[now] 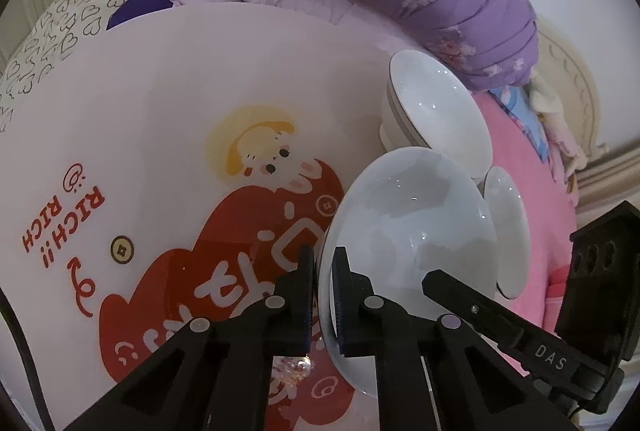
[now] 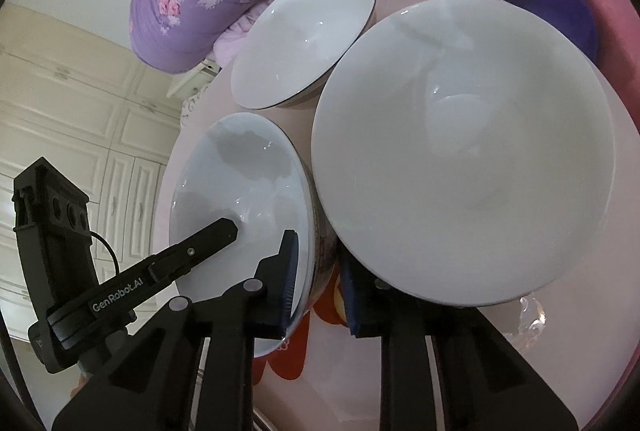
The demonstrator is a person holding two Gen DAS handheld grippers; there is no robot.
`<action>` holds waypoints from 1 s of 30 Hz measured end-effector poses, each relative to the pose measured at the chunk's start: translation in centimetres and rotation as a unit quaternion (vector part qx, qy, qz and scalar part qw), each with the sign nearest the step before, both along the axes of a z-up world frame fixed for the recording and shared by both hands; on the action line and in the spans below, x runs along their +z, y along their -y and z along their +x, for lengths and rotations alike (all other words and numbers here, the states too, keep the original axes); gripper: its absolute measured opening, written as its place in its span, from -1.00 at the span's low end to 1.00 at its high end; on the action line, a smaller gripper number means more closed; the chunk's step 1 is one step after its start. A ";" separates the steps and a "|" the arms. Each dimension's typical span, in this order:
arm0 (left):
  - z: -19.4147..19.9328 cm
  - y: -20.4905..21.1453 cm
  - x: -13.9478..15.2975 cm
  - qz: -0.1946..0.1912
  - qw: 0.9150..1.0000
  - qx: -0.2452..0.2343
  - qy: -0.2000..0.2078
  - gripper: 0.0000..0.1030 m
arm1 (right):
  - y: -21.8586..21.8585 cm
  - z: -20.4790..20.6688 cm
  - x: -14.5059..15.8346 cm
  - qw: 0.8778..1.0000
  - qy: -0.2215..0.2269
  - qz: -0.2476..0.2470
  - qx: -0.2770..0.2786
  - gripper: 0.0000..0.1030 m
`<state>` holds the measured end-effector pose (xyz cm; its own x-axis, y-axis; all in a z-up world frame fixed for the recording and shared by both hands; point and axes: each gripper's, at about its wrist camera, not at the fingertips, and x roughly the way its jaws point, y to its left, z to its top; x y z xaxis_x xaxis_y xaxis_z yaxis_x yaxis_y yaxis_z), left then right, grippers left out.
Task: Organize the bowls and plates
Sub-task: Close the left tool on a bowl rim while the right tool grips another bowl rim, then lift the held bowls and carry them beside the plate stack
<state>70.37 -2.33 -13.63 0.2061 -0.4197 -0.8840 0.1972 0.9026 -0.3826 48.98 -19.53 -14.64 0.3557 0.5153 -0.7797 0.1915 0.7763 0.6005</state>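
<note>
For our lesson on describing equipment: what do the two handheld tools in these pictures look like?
Both are matte black plastic. The left tool has ribbed blue finger pads, pale round pivot pins and a "DAS" marking. The right tool matches it, reads "GenRobot.AI", and a thin black cable loops behind it.

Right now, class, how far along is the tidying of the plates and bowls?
Done: little; one white bowl may already sit nested on another. In hand: the left claw and right claw pinch opposite rims of the pale blue bowl. Left: it and the large white bowl are not yet stacked.
</note>
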 end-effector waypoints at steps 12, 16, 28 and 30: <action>-2.0 -1.1 1.1 0.003 1.000 0.005 -0.001 -0.90 | -1.2 -0.3 0.4 1.000 -0.004 0.007 0.012 -0.62; -3.5 -1.4 2.2 0.007 1.000 -0.002 0.004 -0.90 | -1.1 -1.3 1.4 1.000 0.000 0.006 0.017 -0.62; -9.8 -0.5 6.6 -0.001 0.998 -0.050 0.029 -0.88 | 0.9 -6.6 5.2 0.999 0.025 -0.015 0.015 -0.62; -10.7 0.0 7.0 -0.004 0.998 -0.057 0.029 -0.87 | 1.5 -7.7 5.6 0.999 0.025 -0.017 0.011 -0.62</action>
